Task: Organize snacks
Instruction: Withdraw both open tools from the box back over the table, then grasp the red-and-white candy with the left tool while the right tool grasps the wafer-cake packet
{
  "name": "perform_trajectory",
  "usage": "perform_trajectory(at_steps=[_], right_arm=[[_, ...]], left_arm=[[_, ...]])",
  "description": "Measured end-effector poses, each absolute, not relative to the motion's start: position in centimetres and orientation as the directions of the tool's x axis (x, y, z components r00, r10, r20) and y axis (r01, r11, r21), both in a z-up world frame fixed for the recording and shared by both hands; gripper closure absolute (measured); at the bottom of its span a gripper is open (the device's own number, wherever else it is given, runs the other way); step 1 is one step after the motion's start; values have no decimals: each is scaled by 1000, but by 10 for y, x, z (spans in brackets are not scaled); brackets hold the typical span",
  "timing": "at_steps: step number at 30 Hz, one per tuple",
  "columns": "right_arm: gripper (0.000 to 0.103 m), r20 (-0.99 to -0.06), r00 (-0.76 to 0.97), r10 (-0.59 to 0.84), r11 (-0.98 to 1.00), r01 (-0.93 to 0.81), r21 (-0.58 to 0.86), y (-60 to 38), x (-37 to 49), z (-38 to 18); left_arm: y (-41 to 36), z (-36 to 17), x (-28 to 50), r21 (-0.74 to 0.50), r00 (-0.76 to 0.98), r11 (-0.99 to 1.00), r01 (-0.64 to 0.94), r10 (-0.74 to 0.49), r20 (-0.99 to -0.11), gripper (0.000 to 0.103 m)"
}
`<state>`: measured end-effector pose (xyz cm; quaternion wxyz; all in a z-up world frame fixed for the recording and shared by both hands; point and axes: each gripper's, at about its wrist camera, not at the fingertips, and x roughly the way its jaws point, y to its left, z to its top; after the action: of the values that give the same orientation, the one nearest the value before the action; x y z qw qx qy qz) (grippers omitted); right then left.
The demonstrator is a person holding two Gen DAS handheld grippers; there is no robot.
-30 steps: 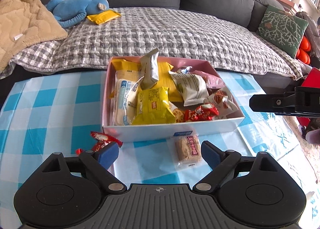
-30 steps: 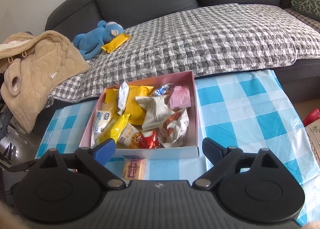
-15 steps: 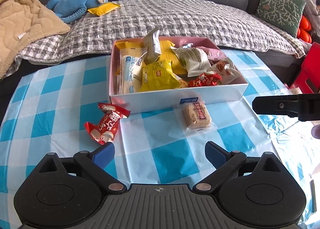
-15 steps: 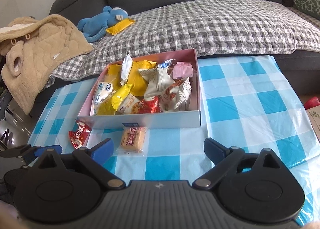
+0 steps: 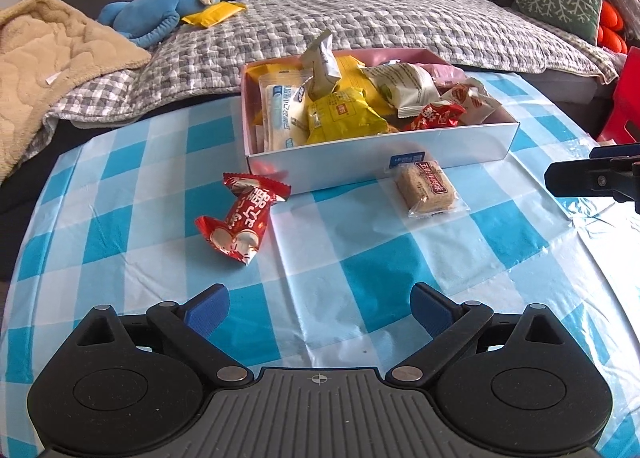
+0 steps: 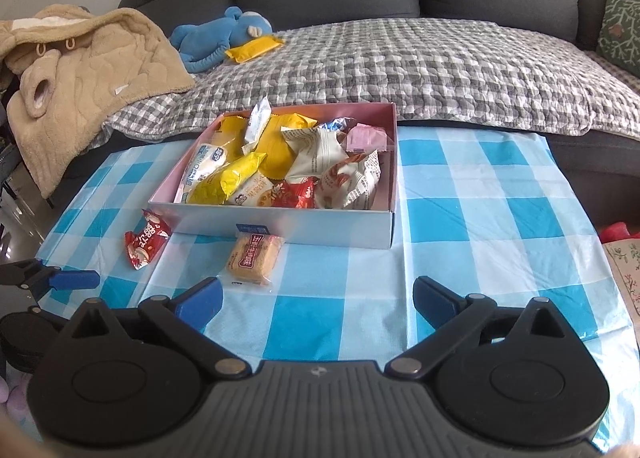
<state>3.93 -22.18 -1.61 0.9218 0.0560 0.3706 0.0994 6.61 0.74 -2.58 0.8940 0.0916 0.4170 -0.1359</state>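
Both claws have drawn back from the box since a second ago, so more checked cloth now shows ahead of them.

Left claw (image 5: 319, 307): fingers spread wide, holding nothing, low over the tabletop (image 5: 400, 298).
Right claw (image 6: 318, 299): likewise spread and empty.
Red candy wrapper (image 5: 240, 223): crinkled foil, twisted ends, lying well ahead of the left claw and slightly left.
Biscuit packet (image 6: 253, 259): flat square in clear film, just beyond the right claw's left finger, near the box's front wall.
Box (image 5: 380, 152): shallow cardboard, pale outside, pink inside, heaped with glossy yellow, white and red sachets.
Tablecloth: blue-and-white plastic check, creased.
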Motion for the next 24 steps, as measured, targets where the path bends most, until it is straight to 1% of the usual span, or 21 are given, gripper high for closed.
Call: perform_trajectory(at_steps=[10,18,22,24], right_arm=[[0,-664,716,216,976,-163,142,-221,44,-34],[0,-666,710,228,973,-197,123,-205,53,-43],[0,-664,708,241,968,-221,115,-194,58,-46],[0,-664,707,244,968,-223,118,-189,62,-47]], left_arm=[[27,-45,79,113,677,948,298,-126,-726,4],[31,-53,102,159,737,947,280,-106,-668,4],[31,-55,115,172,754,950,262,-90,-651,5],[32,-54,121,161,758,954,252,-91,-646,7]])
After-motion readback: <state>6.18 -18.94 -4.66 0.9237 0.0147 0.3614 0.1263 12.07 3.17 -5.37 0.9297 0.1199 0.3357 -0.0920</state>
